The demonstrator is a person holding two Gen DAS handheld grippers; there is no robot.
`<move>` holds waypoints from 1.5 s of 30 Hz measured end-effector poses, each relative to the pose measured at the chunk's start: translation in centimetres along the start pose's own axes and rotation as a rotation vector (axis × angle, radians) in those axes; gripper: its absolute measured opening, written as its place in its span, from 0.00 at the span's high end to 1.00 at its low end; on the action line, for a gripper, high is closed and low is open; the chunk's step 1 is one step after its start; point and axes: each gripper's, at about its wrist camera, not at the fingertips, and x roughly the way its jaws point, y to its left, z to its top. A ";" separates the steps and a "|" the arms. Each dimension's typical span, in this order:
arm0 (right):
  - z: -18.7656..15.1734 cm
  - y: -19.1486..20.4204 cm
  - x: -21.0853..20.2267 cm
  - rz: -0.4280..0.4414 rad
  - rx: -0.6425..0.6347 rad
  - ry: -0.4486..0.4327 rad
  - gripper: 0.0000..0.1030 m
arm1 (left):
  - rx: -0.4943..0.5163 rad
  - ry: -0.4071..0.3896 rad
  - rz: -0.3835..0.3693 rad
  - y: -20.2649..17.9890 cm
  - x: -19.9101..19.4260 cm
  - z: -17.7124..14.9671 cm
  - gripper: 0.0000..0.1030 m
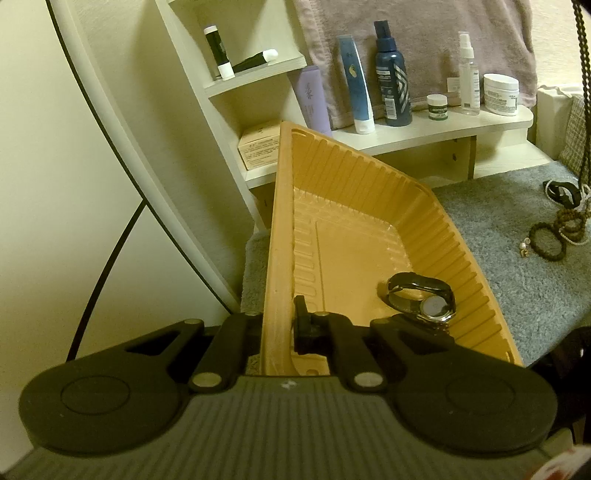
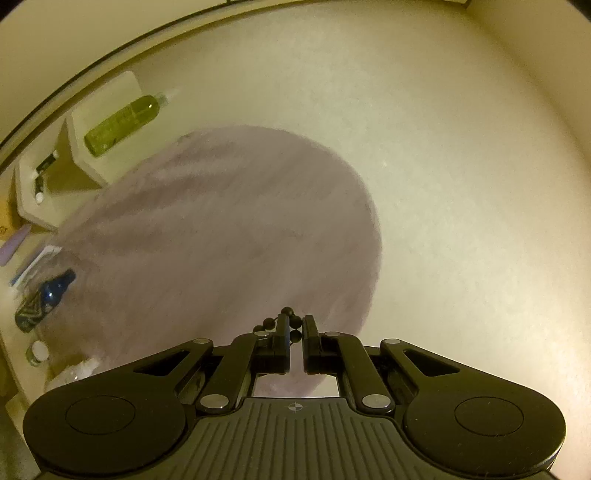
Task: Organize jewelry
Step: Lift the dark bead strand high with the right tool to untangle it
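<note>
A tan ribbed plastic tray (image 1: 373, 177) is tilted up on the grey mat (image 1: 517, 266). My left gripper (image 1: 282, 326) is shut on its near left rim, with one finger inside the wall and the other hidden outside it. A wristwatch (image 1: 421, 301) lies in the tray's near corner. My right gripper (image 2: 295, 328) is raised toward the wall and shut on a string of dark beads (image 2: 286, 314). A dark beaded strand (image 1: 583, 74) hangs at the top right of the left wrist view. A dark bead bracelet (image 1: 548, 242), pearls and a black watch (image 1: 563, 192) lie on the mat.
A white shelf (image 1: 436, 129) behind the tray carries bottles, tubes and jars, and a mauve towel (image 1: 424, 22) hangs above it. A small box (image 1: 258, 146) sits on a lower shelf. A green bottle (image 2: 122, 123) lies on a high shelf in the right wrist view.
</note>
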 end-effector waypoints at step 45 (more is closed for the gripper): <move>8.7 -1.7 1.5 0.088 0.180 -0.201 0.94 | -0.010 -0.009 -0.012 0.2 -0.1 0.1 0.94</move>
